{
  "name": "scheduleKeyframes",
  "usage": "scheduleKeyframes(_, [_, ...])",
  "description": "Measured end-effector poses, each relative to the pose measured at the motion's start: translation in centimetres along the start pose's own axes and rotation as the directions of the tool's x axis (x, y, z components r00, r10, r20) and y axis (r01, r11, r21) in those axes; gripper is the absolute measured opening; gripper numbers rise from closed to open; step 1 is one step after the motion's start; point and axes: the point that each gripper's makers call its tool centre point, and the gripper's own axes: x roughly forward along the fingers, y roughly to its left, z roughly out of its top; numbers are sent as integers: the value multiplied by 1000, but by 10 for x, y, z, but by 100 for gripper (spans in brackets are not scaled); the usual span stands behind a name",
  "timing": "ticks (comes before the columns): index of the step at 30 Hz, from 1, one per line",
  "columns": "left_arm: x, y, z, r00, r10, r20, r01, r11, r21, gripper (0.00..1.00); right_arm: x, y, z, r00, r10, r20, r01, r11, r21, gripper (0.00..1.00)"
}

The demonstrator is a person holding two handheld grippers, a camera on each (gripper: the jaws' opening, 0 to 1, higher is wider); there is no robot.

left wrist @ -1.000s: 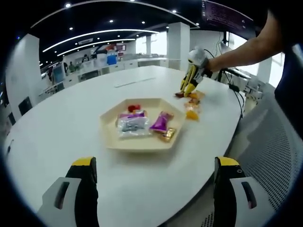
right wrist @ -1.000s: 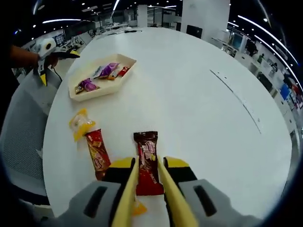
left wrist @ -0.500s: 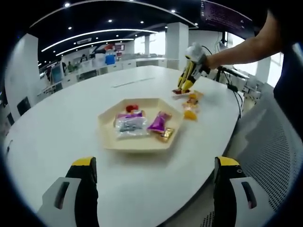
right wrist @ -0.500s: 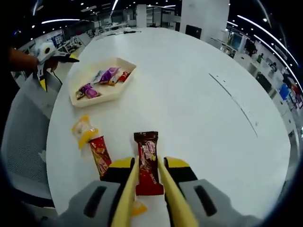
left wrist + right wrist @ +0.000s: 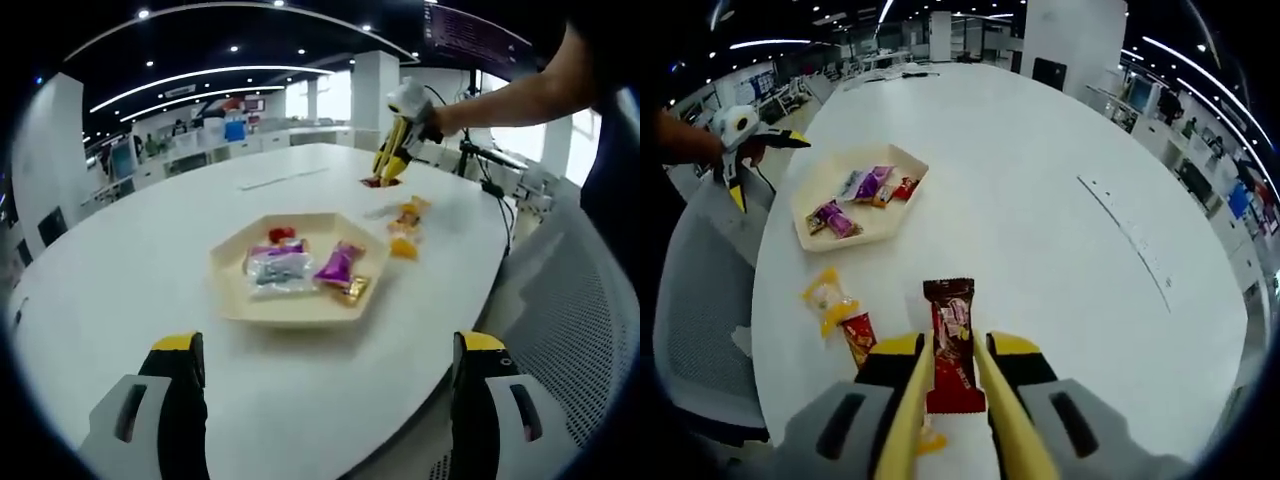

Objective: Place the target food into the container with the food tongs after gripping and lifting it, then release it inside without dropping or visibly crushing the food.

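Right gripper view: white tabletop (image 5: pixel 1060 130) spread wide below. Beige tray (image 5: pixel 862 193) at left, holding several wrapped snacks. Right gripper (image 5: pixel 950 400) lifted above tabletop, yellow fingers (image 5: pixel 908 420) pinching brown bar (image 5: pixel 951 343). Yellow packet (image 5: pixel 828 297) and red packet (image 5: pixel 856 335) on tabletop between tray and gripper. Left gripper (image 5: pixel 325 395) low over near edge, fingers spread, nothing between.
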Motion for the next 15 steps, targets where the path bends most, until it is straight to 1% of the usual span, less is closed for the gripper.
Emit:
scheduleKeyframes(9, [-1,0,2,1000,0,11,0,1000,-6,100,-3,2,6,1000,0,-1,0,1000,-11,23])
scheduleKeyframes(15, [-1,0,4,1000,-2,20,2,1000,-12,100,-5,6,18,1000,2,10,-2,1000,-18,23])
